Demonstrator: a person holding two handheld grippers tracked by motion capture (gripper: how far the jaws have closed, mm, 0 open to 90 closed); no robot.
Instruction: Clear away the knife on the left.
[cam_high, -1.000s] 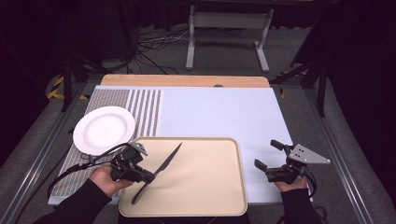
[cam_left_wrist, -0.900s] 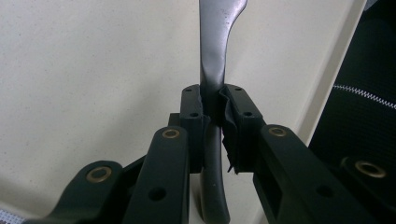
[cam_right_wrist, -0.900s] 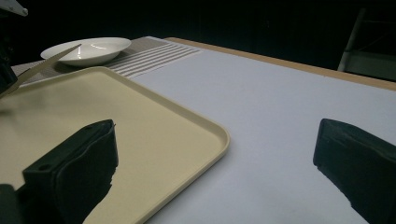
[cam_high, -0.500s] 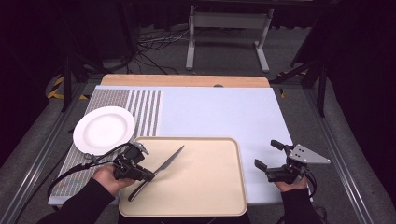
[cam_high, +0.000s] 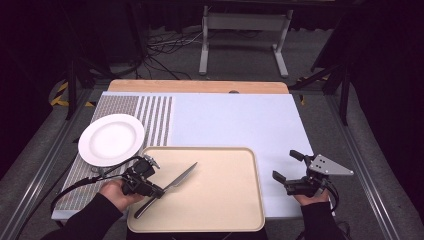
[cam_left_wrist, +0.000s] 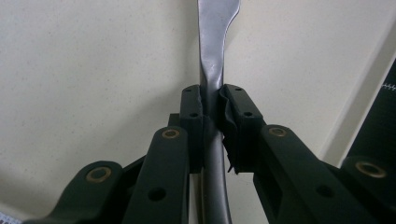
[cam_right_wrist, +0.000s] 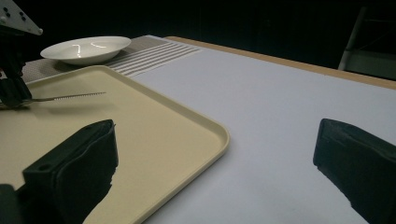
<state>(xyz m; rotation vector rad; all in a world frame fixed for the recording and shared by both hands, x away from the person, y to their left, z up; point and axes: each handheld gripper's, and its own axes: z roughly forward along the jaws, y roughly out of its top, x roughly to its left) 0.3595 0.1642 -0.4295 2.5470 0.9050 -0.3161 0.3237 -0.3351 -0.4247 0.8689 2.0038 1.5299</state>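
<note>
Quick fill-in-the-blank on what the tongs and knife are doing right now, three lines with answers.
1. The left tongs are shut on a ____.
2. The knife is over the beige ____.
3. The right tongs stand ____, holding nothing.
4. The white plate lies on the tray's far ____ side.
Missing words: knife; tray; open; left.

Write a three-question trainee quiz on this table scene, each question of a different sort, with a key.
1. True or false: the left gripper is shut on the knife.
2. Where does the white plate sit? A) on the tray B) on the striped mat, beyond the tray's left corner C) on the floor
3. Fill in: the right gripper has its fingers ____, with nothing between them, beside the tray.

Key: 1 true; 2 B; 3 open.
</note>
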